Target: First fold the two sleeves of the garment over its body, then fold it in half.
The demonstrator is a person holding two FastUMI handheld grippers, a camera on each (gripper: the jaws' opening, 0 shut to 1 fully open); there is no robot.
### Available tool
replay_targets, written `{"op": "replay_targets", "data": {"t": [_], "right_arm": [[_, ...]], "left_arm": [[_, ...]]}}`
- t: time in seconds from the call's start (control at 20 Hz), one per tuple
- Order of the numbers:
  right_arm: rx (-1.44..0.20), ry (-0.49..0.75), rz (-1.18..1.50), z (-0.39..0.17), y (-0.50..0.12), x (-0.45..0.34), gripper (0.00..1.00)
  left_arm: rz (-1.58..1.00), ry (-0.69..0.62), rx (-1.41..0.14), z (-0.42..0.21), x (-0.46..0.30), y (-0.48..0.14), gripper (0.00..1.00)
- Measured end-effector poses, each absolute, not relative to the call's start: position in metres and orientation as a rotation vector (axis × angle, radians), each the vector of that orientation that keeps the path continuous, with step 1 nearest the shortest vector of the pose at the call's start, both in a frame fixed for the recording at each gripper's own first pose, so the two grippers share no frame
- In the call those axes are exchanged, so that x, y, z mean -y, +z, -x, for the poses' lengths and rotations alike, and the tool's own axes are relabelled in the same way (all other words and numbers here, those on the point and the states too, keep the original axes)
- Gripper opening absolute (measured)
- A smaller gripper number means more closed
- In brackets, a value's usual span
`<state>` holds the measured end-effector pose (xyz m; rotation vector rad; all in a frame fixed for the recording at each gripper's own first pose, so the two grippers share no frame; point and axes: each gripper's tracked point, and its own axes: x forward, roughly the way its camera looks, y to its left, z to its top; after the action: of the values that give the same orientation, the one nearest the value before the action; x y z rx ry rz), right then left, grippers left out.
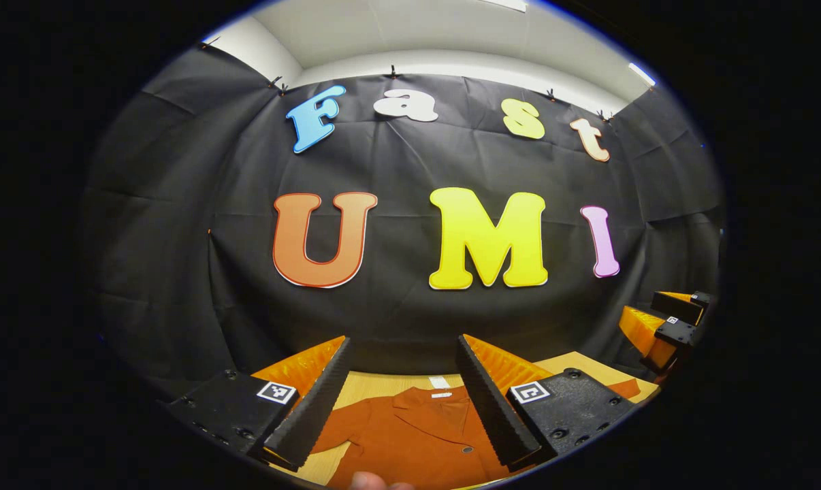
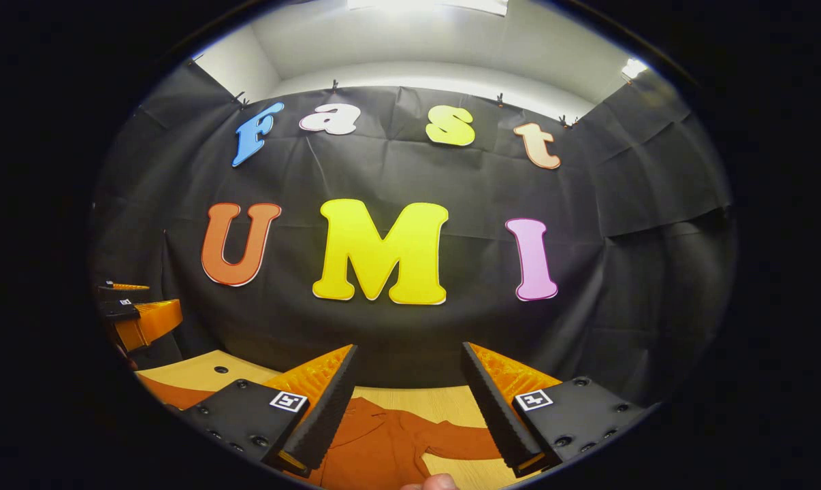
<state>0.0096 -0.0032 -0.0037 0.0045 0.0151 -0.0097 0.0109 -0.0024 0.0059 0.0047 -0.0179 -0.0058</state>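
above a spread rust-orange garment, two grippers held open

here, in the left gripper view, the left gripper (image 1: 405, 381) is raised above a pale wooden worktop (image 1: 376, 386), its jaws wide apart with nothing between them. below them lies the garment (image 1: 421, 435), rust-orange, collar toward the booth wall, one button visible on its front, one sleeve reaching out to the left. a fingertip (image 1: 369, 481) shows at the bottom edge. the right gripper (image 1: 676, 325) hangs off to the right, above the worktop's far edge; i cannot tell from here how its jaws stand.

in the right gripper view, the right gripper's jaws are also wide apart and empty, raised over the garment, whose other sleeve stretches right across the worktop. the left gripper appears far left, held above the worktop. a fingertip (image 2: 432, 482) shows at the bottom.
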Motion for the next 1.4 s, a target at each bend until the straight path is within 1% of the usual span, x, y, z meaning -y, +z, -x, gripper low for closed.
{"op": "replay_targets", "data": {"t": [0.55,0.85,1.4], "right_arm": [[-0.012,-0.038,-0.014,-0.008,-0.005,0.02,0.94],[-0.015,-0.024,-0.011,-0.009,-0.005,0.019,0.95],[-0.027,0.01,-0.013,-0.011,-0.006,0.014,0.94]], "left_arm": [[0.001,0.008,-0.001,-0.009,0.006,0.002,0.98],[-0.004,0.029,0.01,-0.006,0.003,0.006,0.98],[-0.018,0.024,0.006,-0.002,0.009,0.006,0.98]]}}
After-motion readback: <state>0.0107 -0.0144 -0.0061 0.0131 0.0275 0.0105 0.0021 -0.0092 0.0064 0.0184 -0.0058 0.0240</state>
